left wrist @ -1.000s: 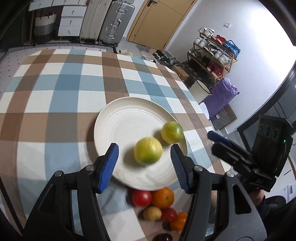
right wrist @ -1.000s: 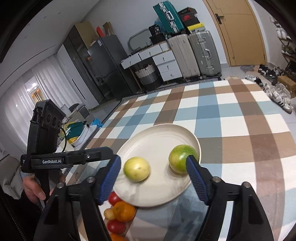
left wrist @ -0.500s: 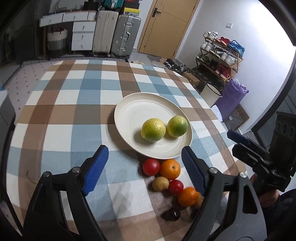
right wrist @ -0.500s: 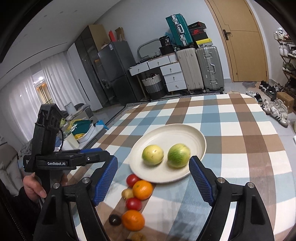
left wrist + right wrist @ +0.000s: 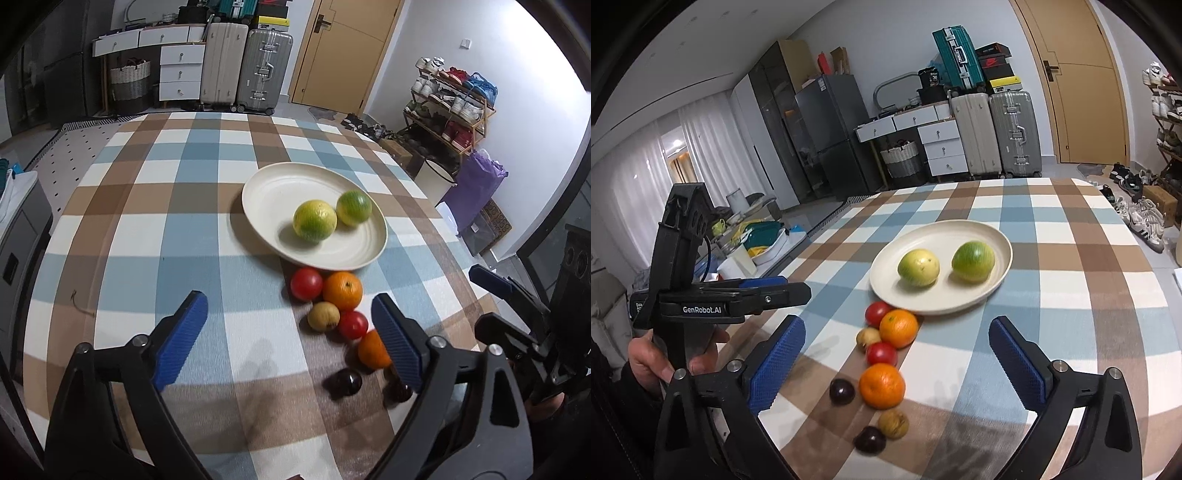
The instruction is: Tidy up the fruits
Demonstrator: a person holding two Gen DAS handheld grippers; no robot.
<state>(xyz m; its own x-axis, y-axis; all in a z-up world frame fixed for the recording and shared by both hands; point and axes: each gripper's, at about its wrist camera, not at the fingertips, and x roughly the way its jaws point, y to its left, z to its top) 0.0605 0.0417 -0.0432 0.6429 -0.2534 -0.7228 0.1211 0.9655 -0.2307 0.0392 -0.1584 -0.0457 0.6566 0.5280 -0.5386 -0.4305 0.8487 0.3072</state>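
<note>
A cream plate (image 5: 273, 192) (image 5: 964, 230) on the checked tablecloth holds two green-yellow citrus fruits (image 5: 314, 220) (image 5: 973, 261), touching in the left wrist view. In front of it lie loose fruits: a tomato (image 5: 306, 283), an orange (image 5: 342, 290) (image 5: 898, 328), a small yellow fruit (image 5: 323, 316), a second tomato (image 5: 881, 353), a second orange (image 5: 882, 386) and dark plums (image 5: 841, 391). My left gripper (image 5: 291, 343) is open and empty, above the table in front of the loose fruits. My right gripper (image 5: 897, 365) is open and empty, over the loose fruits.
The table's right edge (image 5: 476, 291) is near the loose fruits. Suitcases (image 5: 264, 70), drawers and a door stand behind the table. A shoe rack (image 5: 450, 99) is at the right. The other hand-held gripper (image 5: 720, 299) shows at the left in the right wrist view.
Both grippers have drawn back and up from the plate, so the loose fruits in front of it come into full view. The left-hand citrus has rolled against the other. Both stay open.
</note>
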